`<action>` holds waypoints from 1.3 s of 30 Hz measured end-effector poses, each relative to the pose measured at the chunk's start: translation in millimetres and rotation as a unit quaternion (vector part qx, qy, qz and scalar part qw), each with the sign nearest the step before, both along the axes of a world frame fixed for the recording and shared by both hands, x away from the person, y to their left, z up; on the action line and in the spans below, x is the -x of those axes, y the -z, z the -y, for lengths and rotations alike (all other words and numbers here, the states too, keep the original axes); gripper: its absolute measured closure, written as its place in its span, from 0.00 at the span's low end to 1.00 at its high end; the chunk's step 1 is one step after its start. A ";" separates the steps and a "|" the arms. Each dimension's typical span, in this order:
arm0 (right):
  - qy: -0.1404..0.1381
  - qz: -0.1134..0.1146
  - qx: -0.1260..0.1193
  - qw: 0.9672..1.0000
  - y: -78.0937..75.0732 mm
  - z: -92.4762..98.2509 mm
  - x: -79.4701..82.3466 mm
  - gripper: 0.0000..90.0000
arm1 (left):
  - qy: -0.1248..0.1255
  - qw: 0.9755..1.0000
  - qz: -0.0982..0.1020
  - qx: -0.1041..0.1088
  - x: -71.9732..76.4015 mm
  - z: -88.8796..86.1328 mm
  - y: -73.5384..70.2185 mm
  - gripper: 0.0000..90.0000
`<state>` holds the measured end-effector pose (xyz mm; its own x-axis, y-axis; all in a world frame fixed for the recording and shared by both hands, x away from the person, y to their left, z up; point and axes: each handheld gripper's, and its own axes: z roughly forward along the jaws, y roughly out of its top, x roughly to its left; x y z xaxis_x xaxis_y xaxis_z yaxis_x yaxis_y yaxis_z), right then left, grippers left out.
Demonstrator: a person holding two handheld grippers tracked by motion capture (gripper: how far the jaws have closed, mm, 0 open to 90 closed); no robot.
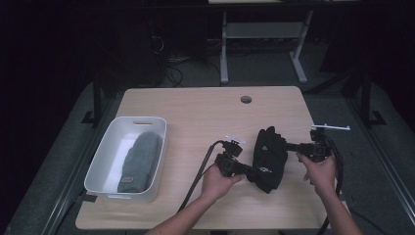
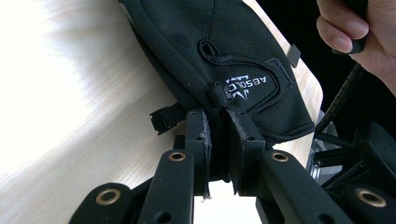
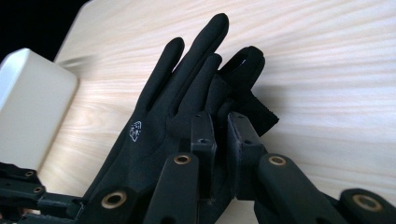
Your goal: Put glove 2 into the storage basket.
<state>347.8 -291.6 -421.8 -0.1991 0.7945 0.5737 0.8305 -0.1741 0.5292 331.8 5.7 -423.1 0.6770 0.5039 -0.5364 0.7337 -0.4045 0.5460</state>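
While both claws pinch the black gloves [image 1: 268, 157] near the desk's [image 1: 195, 107] front edge, left gripper [image 1: 244, 169] and right gripper [image 1: 289, 146] clenched, likely steadying them.

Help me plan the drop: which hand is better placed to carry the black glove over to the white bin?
Left, probably. The left tongs grip the glove at its cuff, on the side nearer the bin; the right tongs pinch the far edge.
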 end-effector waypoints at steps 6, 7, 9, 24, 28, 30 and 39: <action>-0.011 0.010 -0.016 1.000 -9.3 -10.6 -4.0 0.91 | -0.008 1.000 0.006 0.006 0.8 -11.2 -7.7 0.89; -0.012 0.010 -0.019 1.000 -10.5 -12.2 -4.5 0.91 | -0.008 1.000 0.007 0.005 0.8 -13.4 -8.8 0.89; -0.013 0.013 -0.022 1.000 -11.2 -13.7 -5.1 0.91 | -0.011 1.000 0.007 0.008 0.7 -17.6 -10.3 0.89; -0.033 0.023 -0.045 0.998 -24.6 -34.4 -13.7 0.91 | -0.023 1.000 0.014 0.016 2.6 -42.8 -21.2 0.89; -0.041 0.026 -0.050 0.998 -29.0 -41.1 -16.8 0.91 | -0.026 0.999 0.017 0.018 3.1 -50.0 -25.8 0.89; -0.045 0.030 -0.053 0.997 -31.7 -44.3 -18.5 0.91 | -0.027 0.999 0.021 0.020 3.3 -54.5 -28.3 0.89; -0.059 0.038 -0.063 0.996 -40.4 -59.7 -24.8 0.91 | -0.038 0.999 0.028 0.022 4.3 -70.2 -37.4 0.89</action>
<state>372.6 -231.9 -381.4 -0.3325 0.6858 0.6474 0.8076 -0.1475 0.5710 327.5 75.9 -385.7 0.6676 0.5313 -0.5216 0.7290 -0.3239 0.6030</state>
